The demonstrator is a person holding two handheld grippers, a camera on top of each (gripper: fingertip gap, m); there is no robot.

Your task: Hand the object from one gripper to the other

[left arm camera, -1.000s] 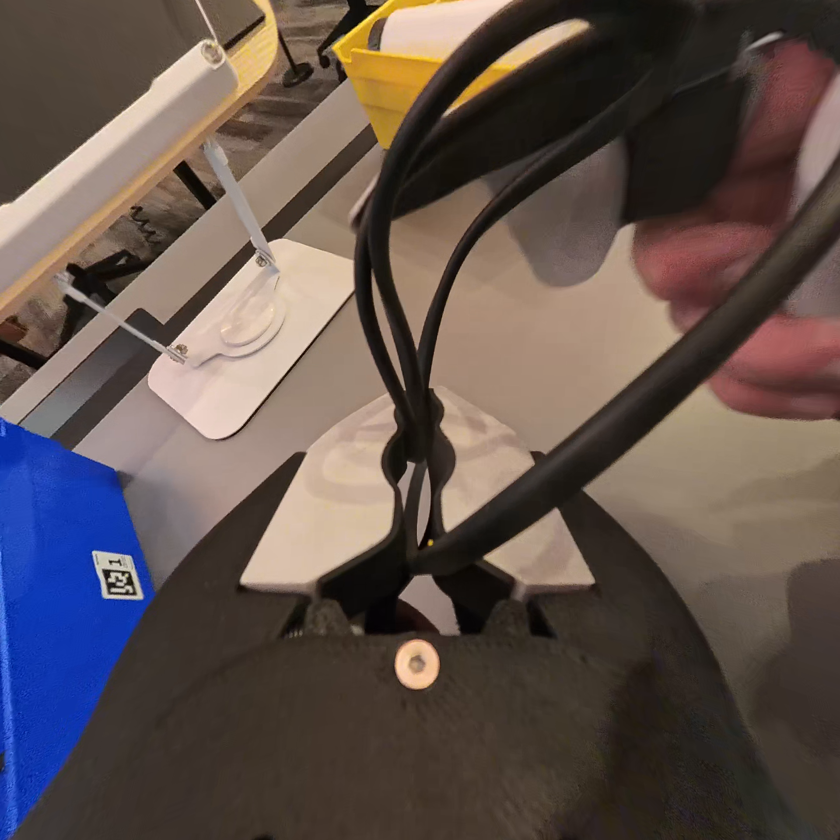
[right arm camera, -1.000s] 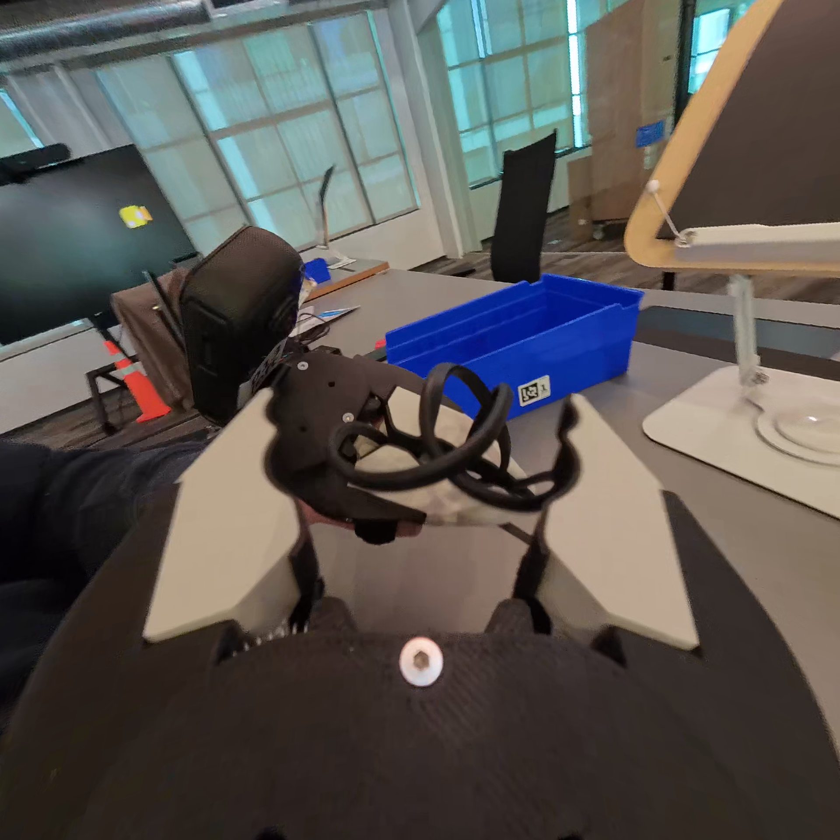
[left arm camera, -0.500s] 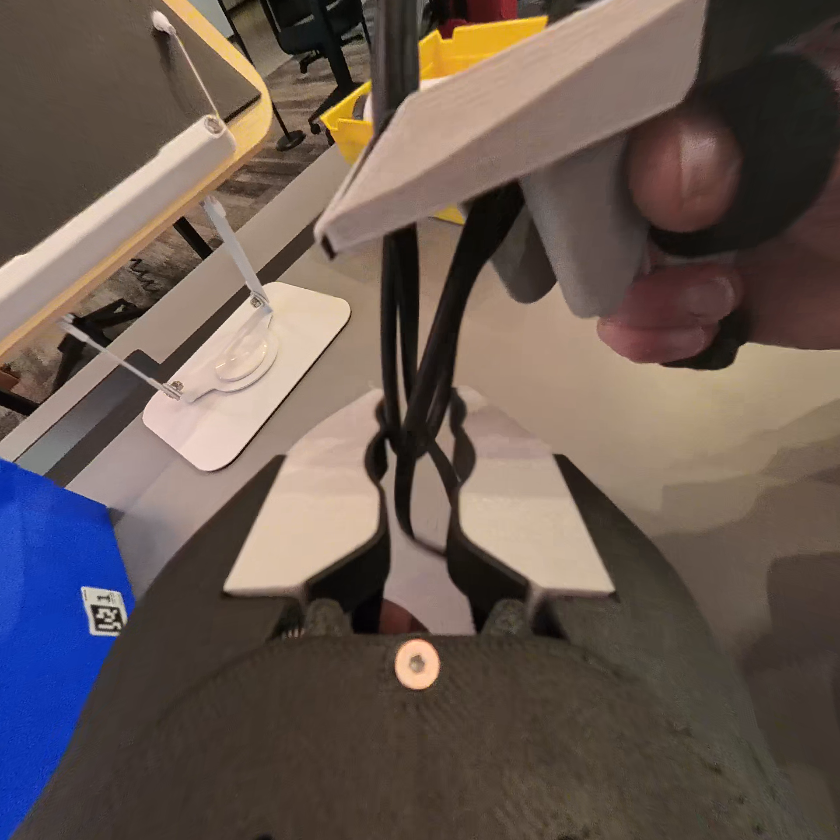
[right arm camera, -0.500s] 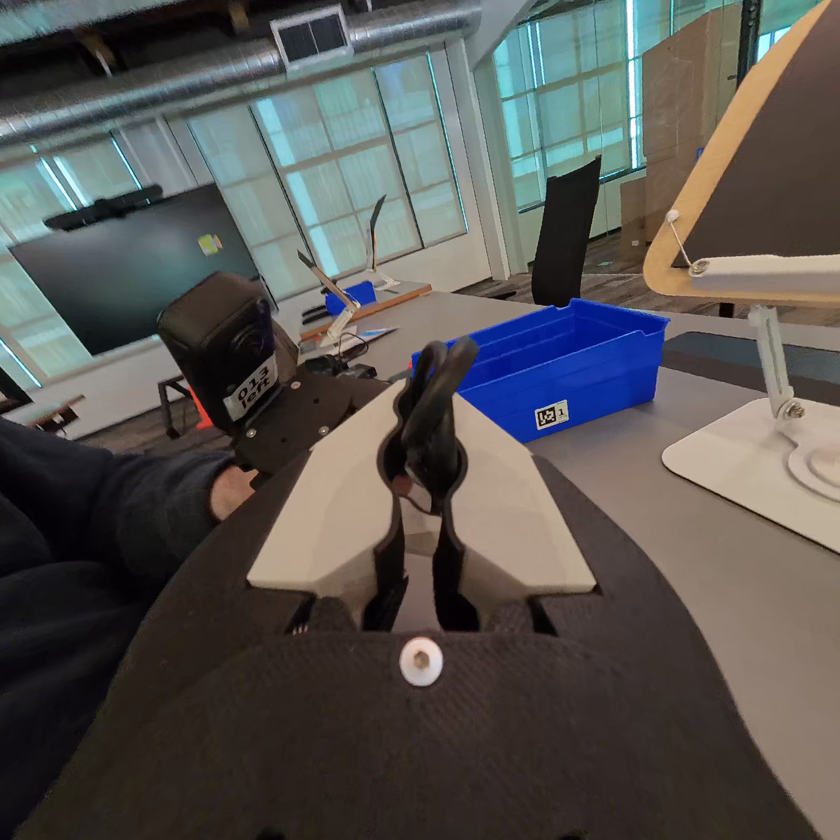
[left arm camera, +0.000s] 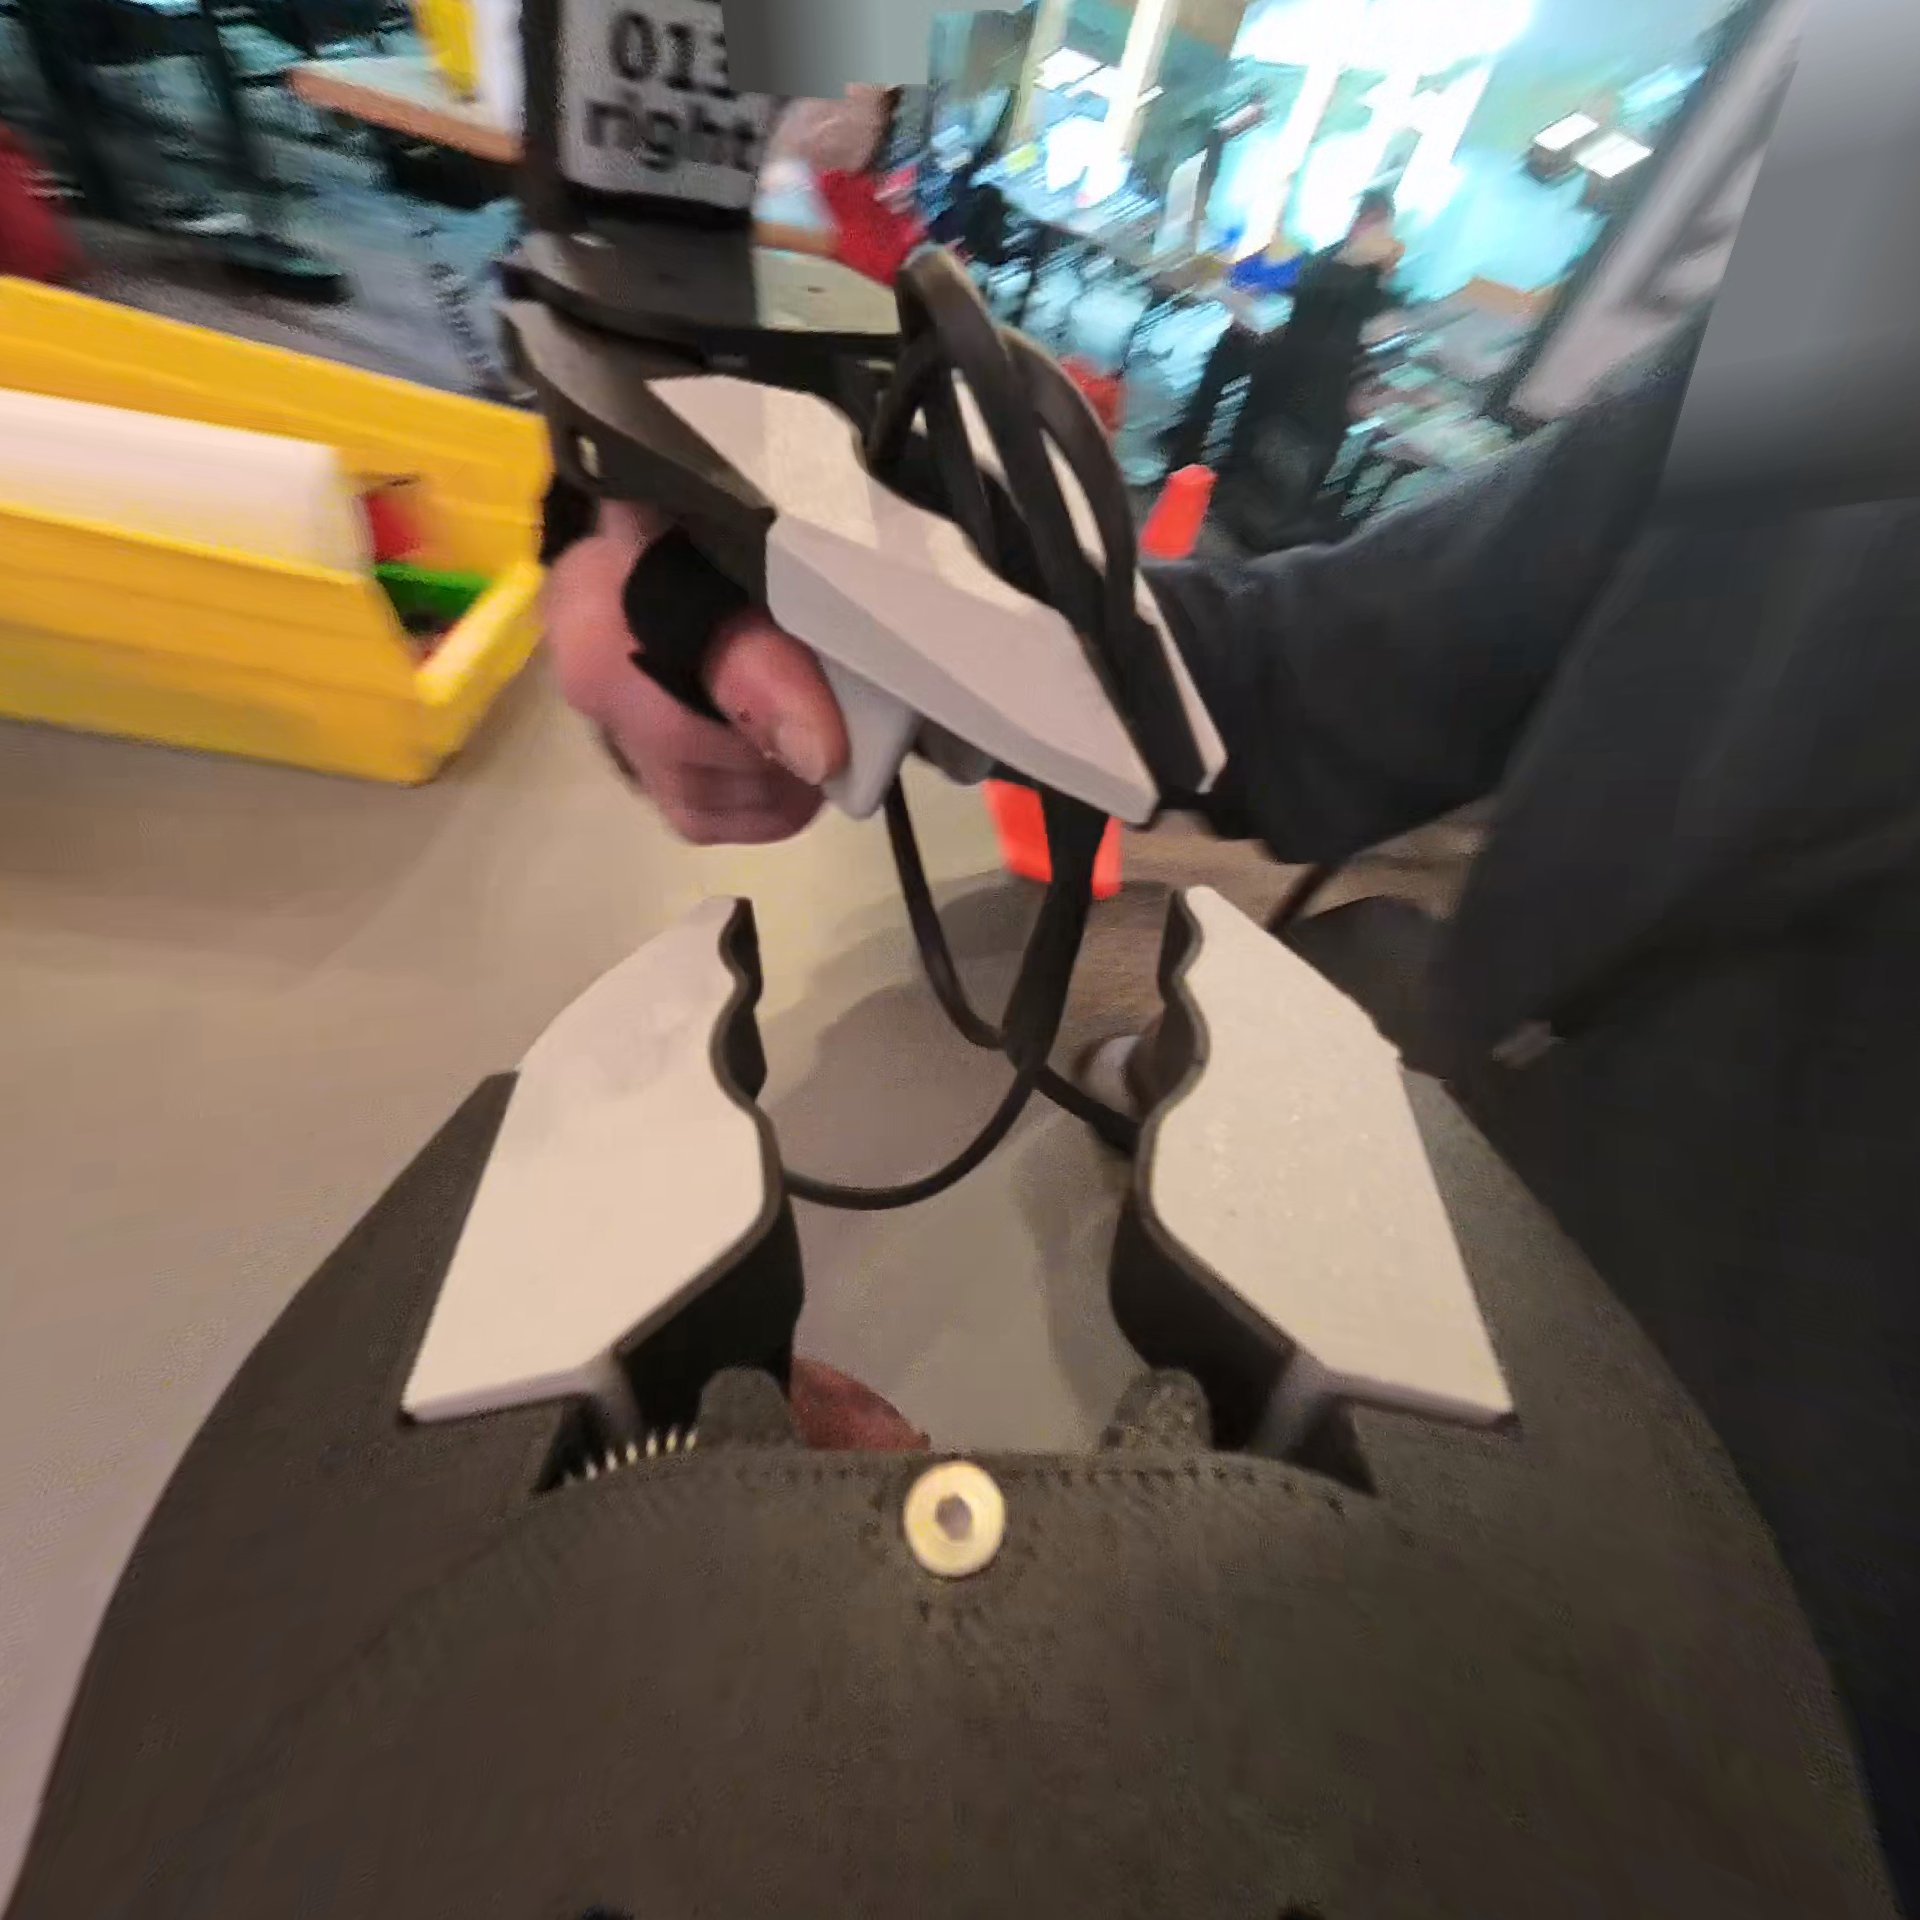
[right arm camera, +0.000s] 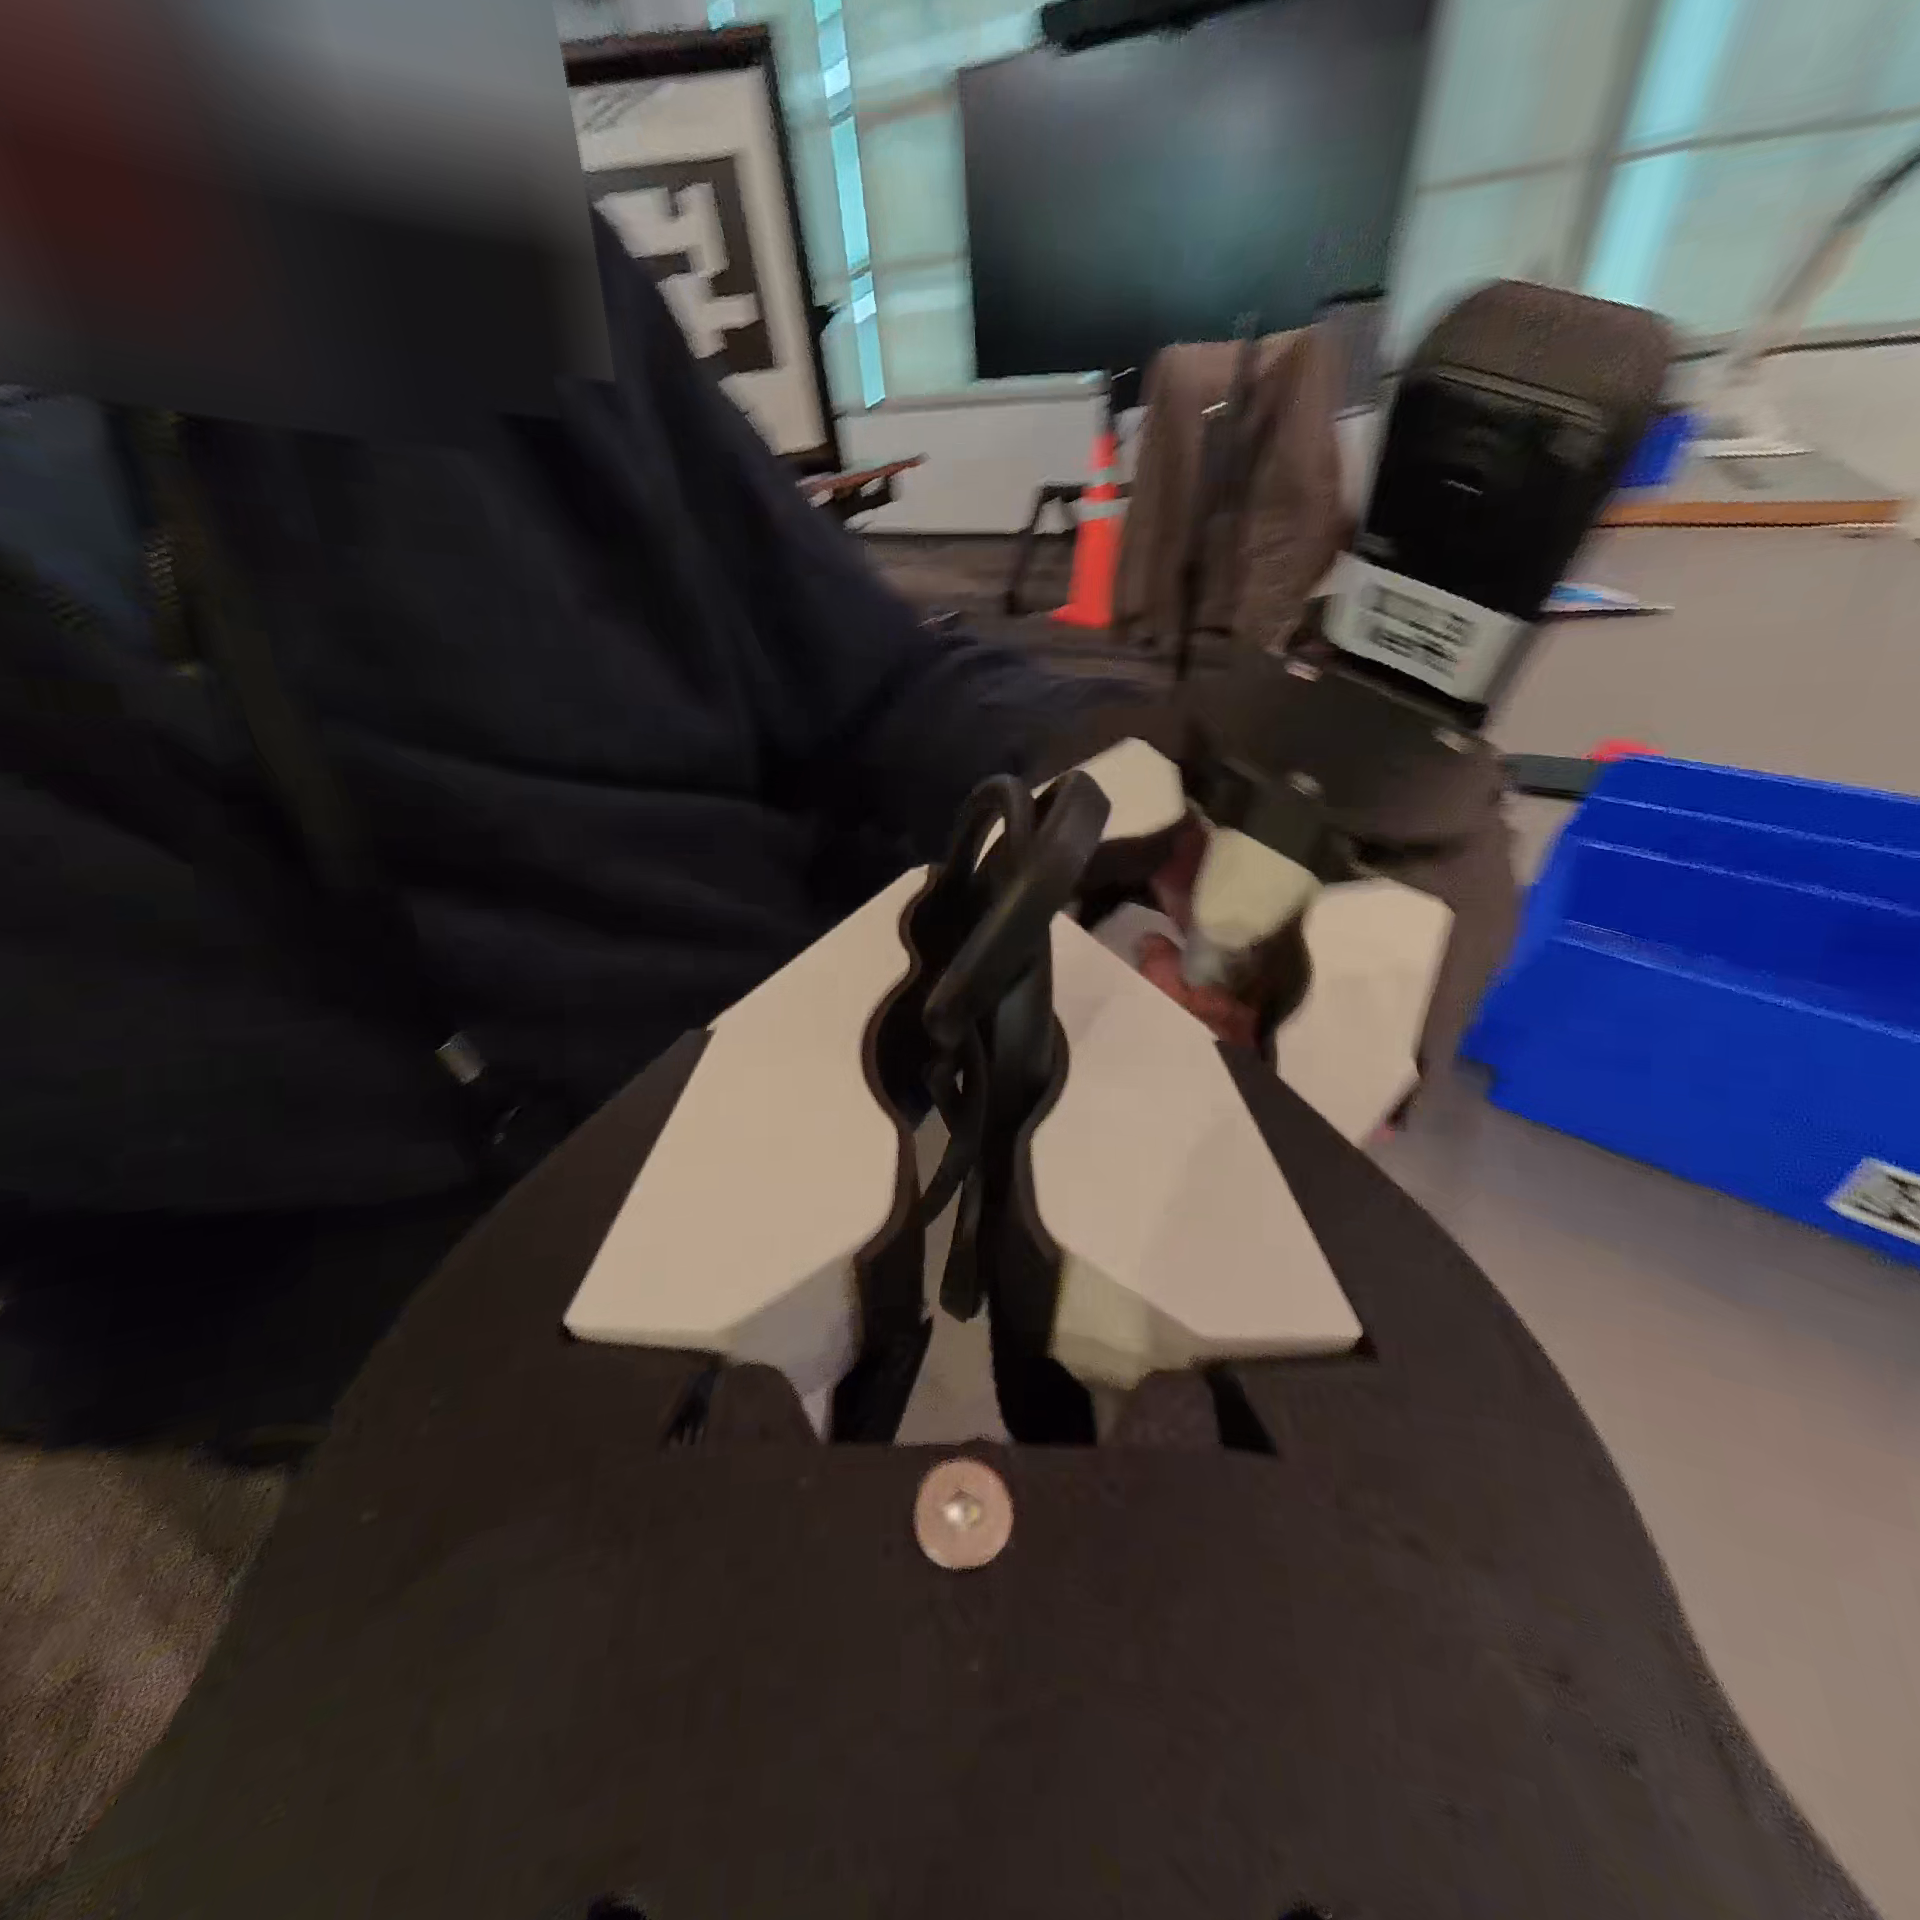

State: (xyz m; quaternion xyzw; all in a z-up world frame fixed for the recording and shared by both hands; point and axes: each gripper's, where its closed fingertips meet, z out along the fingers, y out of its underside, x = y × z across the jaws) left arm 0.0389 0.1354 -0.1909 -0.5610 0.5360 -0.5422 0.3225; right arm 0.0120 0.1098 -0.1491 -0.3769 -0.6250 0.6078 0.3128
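Your right gripper [right arm camera: 982, 940] is closed around the bundled black cable [right arm camera: 1003, 935]; its white fingers [right arm camera: 769, 1122] pinch the loops, which stick out past the tips. Your left gripper [left arm camera: 956, 966] stands wide apart and grips nothing; the cable's [left arm camera: 1023, 977] lower loops hang between its fingers [left arm camera: 613, 1164], and whether a strand touches the right-hand one cannot be told. Your hand [left arm camera: 686, 707] squeezes the right gripper's [left arm camera: 1184, 790] trigger above the grey table [left arm camera: 260, 987]. A yellow bin [left arm camera: 249, 582] sits to its left; a blue bin [right arm camera: 1704, 997] stands beside the left gripper [right arm camera: 1351, 935].
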